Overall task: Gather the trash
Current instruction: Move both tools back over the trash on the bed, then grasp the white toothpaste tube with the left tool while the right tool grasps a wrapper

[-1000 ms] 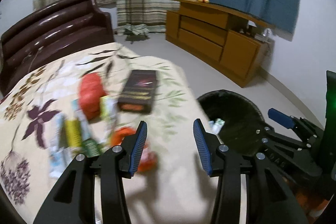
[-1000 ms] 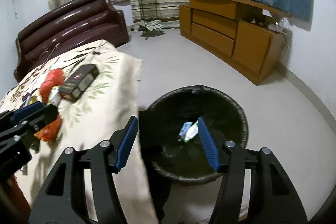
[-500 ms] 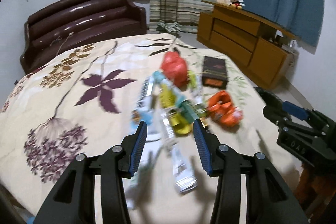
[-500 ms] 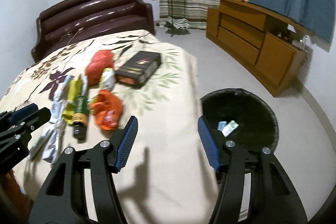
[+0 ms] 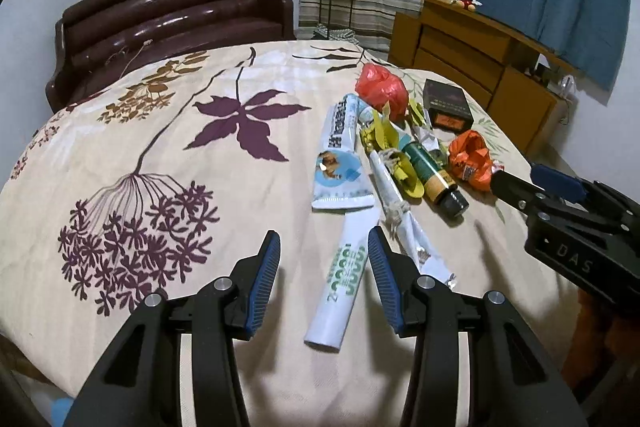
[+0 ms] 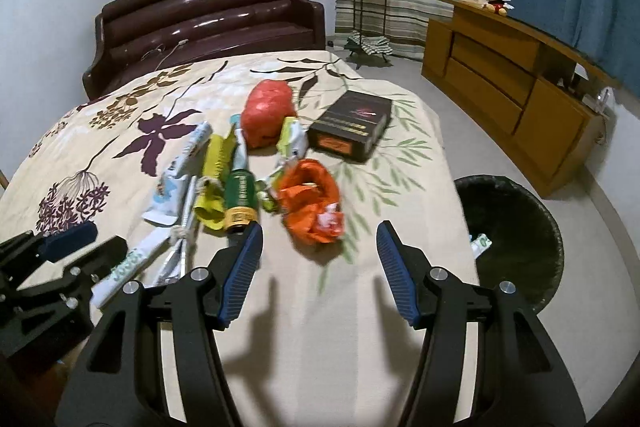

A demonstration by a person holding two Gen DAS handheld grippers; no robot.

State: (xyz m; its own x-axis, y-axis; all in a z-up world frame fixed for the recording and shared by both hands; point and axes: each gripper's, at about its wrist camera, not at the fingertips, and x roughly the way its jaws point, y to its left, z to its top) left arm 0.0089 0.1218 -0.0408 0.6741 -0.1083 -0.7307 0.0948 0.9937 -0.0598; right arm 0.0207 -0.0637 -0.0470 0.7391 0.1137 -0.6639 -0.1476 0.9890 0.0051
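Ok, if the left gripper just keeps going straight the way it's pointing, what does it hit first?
Most likely the white toothpaste tube with green print, lying on the bedspread between the open left gripper's fingers. Depth is hard to judge here.

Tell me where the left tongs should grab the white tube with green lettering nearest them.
Grip the white tube across its flat middle, coming straight down from above. It lies lengthwise between the open left tongs, so the pads would close on its long edges; its far end tucks under other wrappers.

Dim indoor light, soft shadows, fisheye vignetting
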